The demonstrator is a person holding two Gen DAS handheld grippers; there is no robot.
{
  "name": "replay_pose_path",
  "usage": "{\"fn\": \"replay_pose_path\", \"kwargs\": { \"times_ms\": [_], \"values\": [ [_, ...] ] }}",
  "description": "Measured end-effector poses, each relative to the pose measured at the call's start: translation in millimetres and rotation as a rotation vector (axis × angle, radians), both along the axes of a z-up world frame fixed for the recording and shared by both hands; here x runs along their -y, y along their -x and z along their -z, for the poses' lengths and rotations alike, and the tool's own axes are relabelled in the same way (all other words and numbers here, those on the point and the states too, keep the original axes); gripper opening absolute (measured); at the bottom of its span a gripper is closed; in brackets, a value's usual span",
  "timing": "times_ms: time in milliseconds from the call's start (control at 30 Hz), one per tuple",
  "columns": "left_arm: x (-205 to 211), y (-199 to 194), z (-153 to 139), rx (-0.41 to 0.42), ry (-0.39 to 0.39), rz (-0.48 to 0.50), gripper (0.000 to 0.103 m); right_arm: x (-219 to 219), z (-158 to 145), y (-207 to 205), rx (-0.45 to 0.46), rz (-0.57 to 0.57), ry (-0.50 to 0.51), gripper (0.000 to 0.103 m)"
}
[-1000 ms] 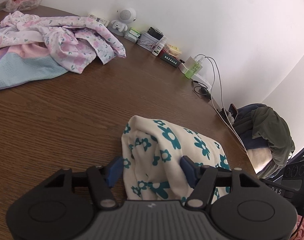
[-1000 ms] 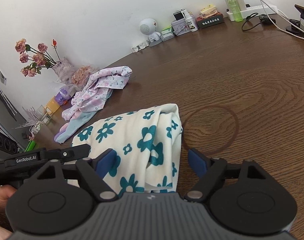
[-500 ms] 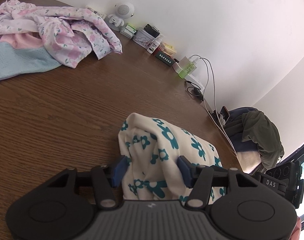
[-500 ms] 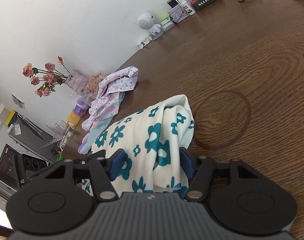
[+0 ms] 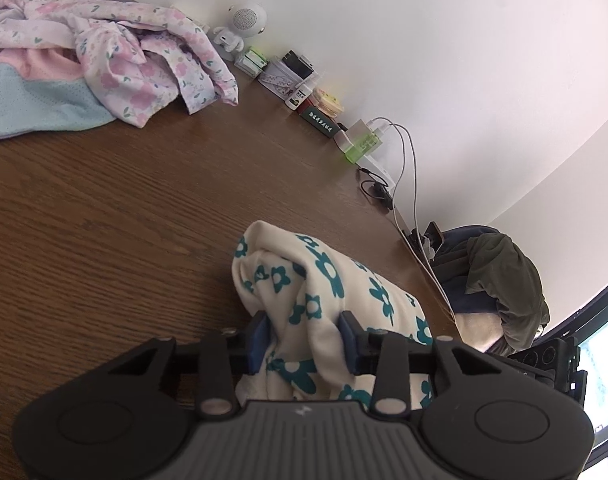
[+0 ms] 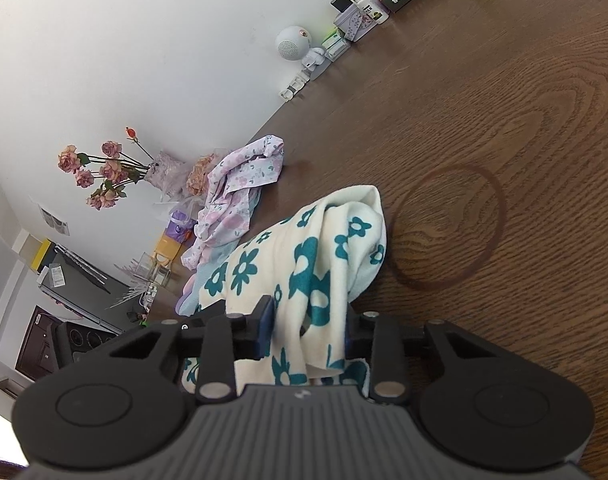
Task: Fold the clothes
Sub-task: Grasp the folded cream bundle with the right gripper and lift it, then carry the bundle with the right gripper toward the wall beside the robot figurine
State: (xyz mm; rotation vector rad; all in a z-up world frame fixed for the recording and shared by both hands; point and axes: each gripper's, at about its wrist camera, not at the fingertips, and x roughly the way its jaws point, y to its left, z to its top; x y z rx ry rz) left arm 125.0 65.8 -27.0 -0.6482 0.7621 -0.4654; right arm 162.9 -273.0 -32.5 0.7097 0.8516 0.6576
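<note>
Left wrist view: the left gripper point(image 5: 304, 338) has just been closing, and its blue pads point(image 5: 258, 338) now pinch a bunched fold of the cream cloth point(image 5: 328, 280) with teal flowers, which lies on the wooden table point(image 5: 104, 220) ahead of the fingers. Right wrist view: the right gripper point(image 6: 309, 330), also just closing, clamps the same cloth point(image 6: 304, 248), the fabric rising between its pads beside a ring stain point(image 6: 448, 228).
</note>
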Motion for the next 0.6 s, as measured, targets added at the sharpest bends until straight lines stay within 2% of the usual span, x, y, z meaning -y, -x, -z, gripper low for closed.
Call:
{"fn": "replay_pose_path", "kwargs": {
  "times_ms": [133,367,600],
  "values": [
    [-1.4,2.6,1.1,0.018,0.027,-0.005,0.028,-0.9,-3.2,2.0,0.017,-0.002,0.002,0.025],
    [-1.6,1.7,-5.2,0.055,0.060,-0.007,0.027,-2.3,-19.7,3.3,0.069,0.006,0.020,0.025],
    [9.5,-7.6,-35.9,0.140,0.021,0.017,0.027,2.5,-52.4,-3.4,0.159,0.016,0.041,0.025]
  ]
}}
